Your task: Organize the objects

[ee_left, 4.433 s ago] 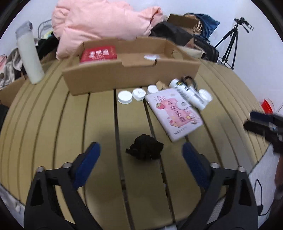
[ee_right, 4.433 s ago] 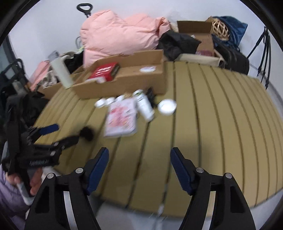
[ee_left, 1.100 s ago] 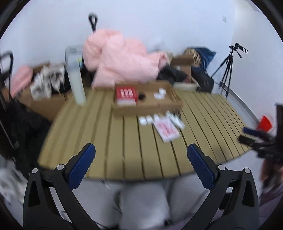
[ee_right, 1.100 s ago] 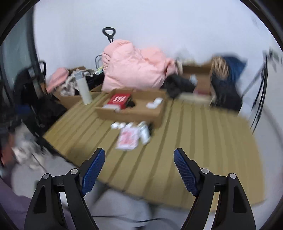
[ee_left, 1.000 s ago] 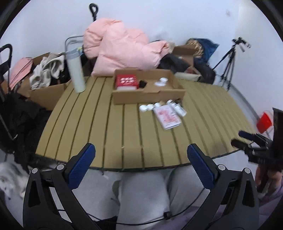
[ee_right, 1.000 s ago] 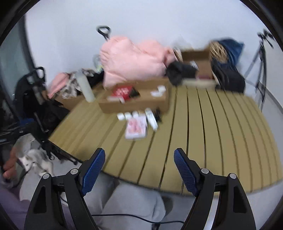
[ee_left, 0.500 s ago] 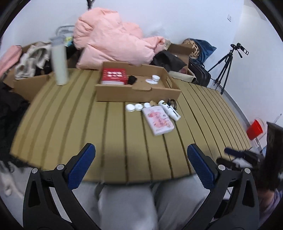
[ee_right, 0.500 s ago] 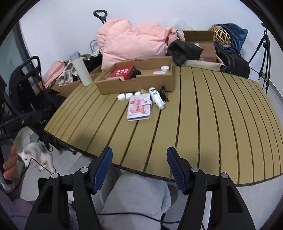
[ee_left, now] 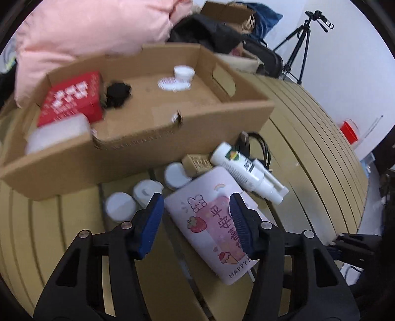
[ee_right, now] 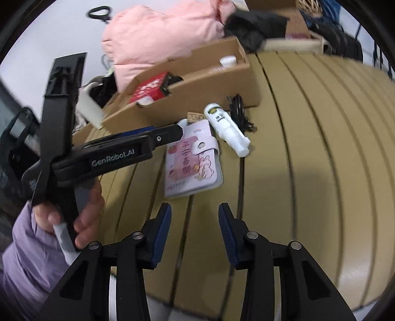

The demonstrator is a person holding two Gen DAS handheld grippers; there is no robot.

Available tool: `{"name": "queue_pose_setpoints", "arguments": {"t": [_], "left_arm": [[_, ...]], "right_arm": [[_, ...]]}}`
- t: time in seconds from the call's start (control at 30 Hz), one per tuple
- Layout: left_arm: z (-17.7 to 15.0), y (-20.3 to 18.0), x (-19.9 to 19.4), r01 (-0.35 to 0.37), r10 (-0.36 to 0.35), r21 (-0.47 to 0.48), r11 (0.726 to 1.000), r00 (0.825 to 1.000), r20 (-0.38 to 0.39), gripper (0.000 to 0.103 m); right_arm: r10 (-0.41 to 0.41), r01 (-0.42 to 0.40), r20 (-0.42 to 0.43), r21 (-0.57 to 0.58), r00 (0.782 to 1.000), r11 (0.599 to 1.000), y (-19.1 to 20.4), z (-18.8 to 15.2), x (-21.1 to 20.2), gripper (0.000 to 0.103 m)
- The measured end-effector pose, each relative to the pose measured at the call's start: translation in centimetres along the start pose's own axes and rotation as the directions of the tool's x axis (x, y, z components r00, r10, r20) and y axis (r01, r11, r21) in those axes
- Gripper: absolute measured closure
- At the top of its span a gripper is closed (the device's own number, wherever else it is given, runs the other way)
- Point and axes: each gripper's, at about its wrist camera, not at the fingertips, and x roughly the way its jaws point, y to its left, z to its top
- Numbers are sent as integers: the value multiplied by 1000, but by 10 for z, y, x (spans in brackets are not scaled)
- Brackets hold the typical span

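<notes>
A pink notebook [ee_left: 217,222] with a strawberry print lies on the slatted table, also in the right wrist view [ee_right: 192,163]. My left gripper [ee_left: 196,214] is open and empty, its fingers [ee_left: 150,217] either side of the notebook's near corner. Beside the notebook lie a white bottle [ee_left: 246,170], several small white jars [ee_left: 121,205], a small brown box [ee_left: 197,161] and a black cable [ee_left: 256,145]. The cardboard box [ee_left: 138,138] holds a red box [ee_left: 71,98], a black cloth [ee_left: 116,92] and white jars [ee_left: 182,72]. My right gripper [ee_right: 195,229] is open and empty, short of the notebook.
A pink duvet [ee_left: 93,27] is piled behind the cardboard box. A tripod [ee_left: 301,42] and a red bucket [ee_left: 349,128] stand at the right beyond the table. Bags and another box [ee_right: 296,22] crowd the table's far end.
Both grippers have moved in from far back to close over the table, and their jaws have narrowed. The left one now straddles the pink notebook. The black cloth now lies in the box.
</notes>
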Motion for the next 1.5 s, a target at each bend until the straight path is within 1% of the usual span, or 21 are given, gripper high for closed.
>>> {"name": "queue_pose_setpoints", "arguments": {"t": [0.07,0.17,0.27,0.4,0.43,0.47,0.5,0.53,0.57,0.63,0.73,0.8,0.83,0.87,0.93,1.03,1.1,1.2,1.3,1.33,1.5], "left_arm": [[-5,-1,2,-15,15,12,1000,1000,-2,53],[-16,-6,1,3,-2,27,1000,1000,-23,54],[-23,-6,-2,50,-50,-6,999,998,-38,56],[-43,-23,-11,59,-62,-49,997,997,-49,62],[-47,-29,-12,59,-61,-48,997,997,-55,65],[-51,-37,-13,63,-67,-57,996,996,-62,74],[-59,-44,-15,105,-112,-89,991,991,-80,79],[-62,-48,-13,139,-150,-114,984,984,-93,93],[-67,-52,-13,167,-182,-141,976,978,-106,96],[-74,-56,-20,145,-164,-182,973,982,-94,96],[-78,-46,-43,125,-133,-237,963,991,-21,95],[-73,-34,-54,50,-46,-247,968,999,22,88],[-69,-28,-57,26,-16,-246,969,999,41,78],[-64,-23,-58,20,-7,-245,969,999,53,64],[-53,-16,-48,67,-57,-210,975,997,53,42],[-43,-12,-27,34,-36,-179,983,999,-5,43],[-35,-7,-18,31,-30,-183,983,1000,4,44],[-38,-1,-17,63,-63,-231,971,998,6,60],[-54,-13,-26,52,-52,-219,974,999,3,65],[-59,-17,-29,50,-52,-219,975,999,-2,69],[-89,-31,-48,121,-122,-258,958,992,13,71]], "right_arm": [[-19,19,-9,-6,1000,1000,4,5,14,60],[2,-2,-1,15,1000,1000,2,8,25,62],[-14,12,25,53,1000,998,-10,12,23,69],[-15,12,29,84,999,996,-26,14,18,76],[-21,19,27,83,999,996,-27,15,17,77],[-35,32,29,74,999,997,-29,14,14,80],[-45,43,33,66,998,997,-29,13,11,84],[-50,48,31,62,998,997,-31,12,9,92],[-42,40,26,55,999,998,-32,10,6,100],[-39,38,21,44,999,998,-35,6,1,102],[-65,63,21,54,998,997,-43,1,-8,103],[-68,64,36,86,997,994,-52,1,-15,103],[-58,52,47,114,997,992,-57,1,-19,102],[-45,38,47,129,998,991,-59,2,-20,102],[-25,19,49,120,999,993,-54,5,-19,102],[-44,42,61,43,997,998,-37,6,-13,102],[-16,15,34,33,999,999,-33,5,-5,101],[16,-17,20,35,1000,999,-32,2,2,101],[5,-5,22,22,1000,1000,-31,2,4,101],[-2,2,36,17,999,1000,-31,2,1,101],[9,-10,51,10,999,1000,-36,2,-7,94]]}}
